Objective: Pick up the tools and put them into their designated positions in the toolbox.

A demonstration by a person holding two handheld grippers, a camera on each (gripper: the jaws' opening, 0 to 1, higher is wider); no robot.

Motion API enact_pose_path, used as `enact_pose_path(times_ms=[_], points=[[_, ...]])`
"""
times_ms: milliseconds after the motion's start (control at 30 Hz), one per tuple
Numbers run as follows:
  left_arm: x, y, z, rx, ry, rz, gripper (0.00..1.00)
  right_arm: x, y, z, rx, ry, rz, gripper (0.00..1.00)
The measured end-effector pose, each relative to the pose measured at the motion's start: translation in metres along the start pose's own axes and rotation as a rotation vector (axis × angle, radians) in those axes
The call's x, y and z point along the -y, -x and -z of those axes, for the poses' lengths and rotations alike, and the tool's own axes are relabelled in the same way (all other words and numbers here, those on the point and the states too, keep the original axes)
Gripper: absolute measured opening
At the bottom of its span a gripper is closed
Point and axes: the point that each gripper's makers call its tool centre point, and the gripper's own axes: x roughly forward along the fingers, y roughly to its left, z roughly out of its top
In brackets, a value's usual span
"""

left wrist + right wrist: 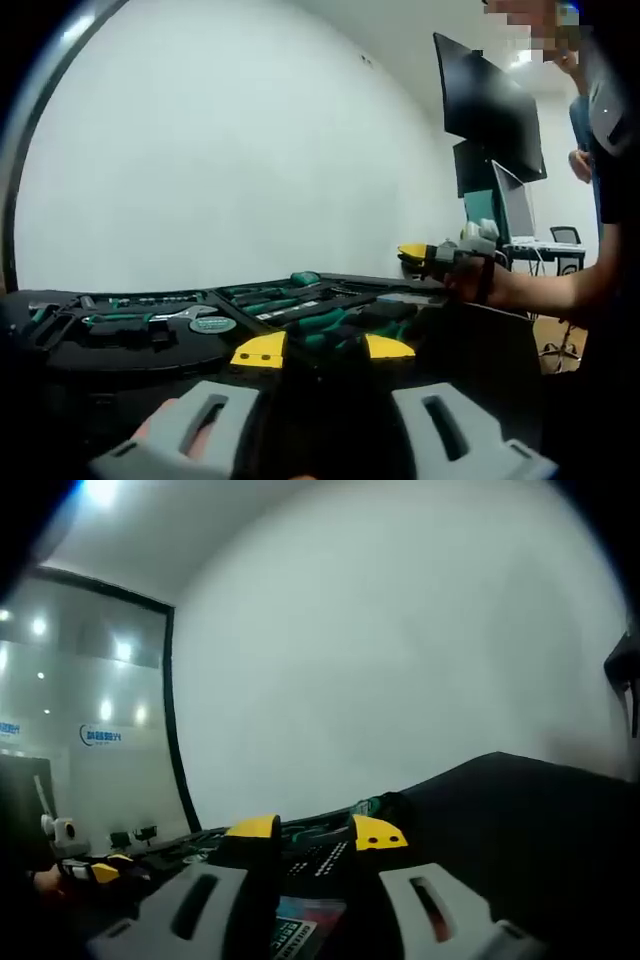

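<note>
Black toolbox spans lower left of left gripper view; molded slots hold green-handled tools & a shiny steel wrench. Left gripper, grey plastic w/ yellow tips, jaws apart, empty. Right gripper matches: spread, nothing held, toolbox just beyond at lower centre.

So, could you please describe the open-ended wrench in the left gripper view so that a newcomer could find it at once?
Start at the open black toolbox spread along the bottom of the white wall. Look at its left half, among the green-handled tools. The wrench lies flat there, just above a round teal disc; it is the bare silvery metal piece with no green grip.
</note>
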Motion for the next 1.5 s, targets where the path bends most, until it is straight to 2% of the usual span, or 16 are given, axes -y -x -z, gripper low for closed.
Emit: enact_pose_path(times_ms=[167, 400, 600, 667, 733, 800, 833, 867, 933, 1000, 1067, 1133, 1233, 1300, 1400, 1500], points=[[0.003, -0.006, 0.003, -0.023, 0.014, 0.023, 0.27, 0.004, -0.001, 0.007, -0.027, -0.039, 0.004, 0.22], [-0.011, -0.004, 0.005, -0.028, 0.01, -0.042, 0.26, 0.0, -0.003, 0.015, -0.061, -0.036, -0.006, 0.21], [-0.016, -0.006, 0.006, -0.032, 0.038, -0.038, 0.26, -0.007, -0.012, 0.007, -0.113, -0.041, 0.011, 0.21], [-0.013, -0.006, 0.005, -0.028, 0.018, -0.031, 0.26, -0.006, -0.032, -0.006, -0.153, 0.069, 0.033, 0.21], [-0.013, -0.006, 0.004, -0.022, 0.004, -0.035, 0.26, -0.02, -0.057, -0.023, -0.168, 0.146, -0.034, 0.23], [-0.013, -0.006, 0.005, -0.026, -0.027, -0.041, 0.26, -0.037, -0.094, -0.039, -0.22, 0.431, -0.155, 0.28], [-0.012, -0.006, 0.005, -0.026, -0.035, -0.041, 0.26, -0.046, -0.112, -0.039, -0.265, 0.566, -0.243, 0.25], [-0.012, -0.006, 0.005, -0.026, -0.042, -0.039, 0.26, -0.05, -0.127, -0.032, -0.347, 0.673, -0.316, 0.23], [-0.01, -0.006, 0.004, -0.022, -0.05, -0.029, 0.26, -0.042, -0.157, -0.016, -0.491, 0.906, -0.385, 0.26], [-0.01, -0.005, 0.004, -0.017, -0.057, -0.028, 0.26, -0.029, -0.177, 0.016, -0.675, 1.149, -0.508, 0.29], [-0.011, -0.004, 0.002, -0.009, -0.057, -0.031, 0.26, -0.014, -0.191, 0.038, -0.799, 1.275, -0.561, 0.27], [-0.012, -0.001, -0.001, 0.007, -0.047, -0.034, 0.26, -0.009, -0.202, 0.052, -0.855, 1.279, -0.614, 0.26], [-0.014, 0.001, -0.005, 0.03, -0.032, -0.038, 0.26, 0.001, -0.204, 0.064, -0.97, 1.263, -0.63, 0.3], [-0.014, 0.001, -0.006, 0.038, -0.029, -0.041, 0.26, 0.007, -0.207, 0.069, -1.007, 1.266, -0.644, 0.31], [-0.015, 0.001, -0.007, 0.041, -0.034, -0.043, 0.26, 0.031, -0.208, 0.076, -1.106, 1.344, -0.668, 0.32], [-0.014, 0.001, -0.008, 0.046, -0.033, -0.04, 0.26, 0.043, -0.205, 0.086, -1.18, 1.347, -0.677, 0.37]])
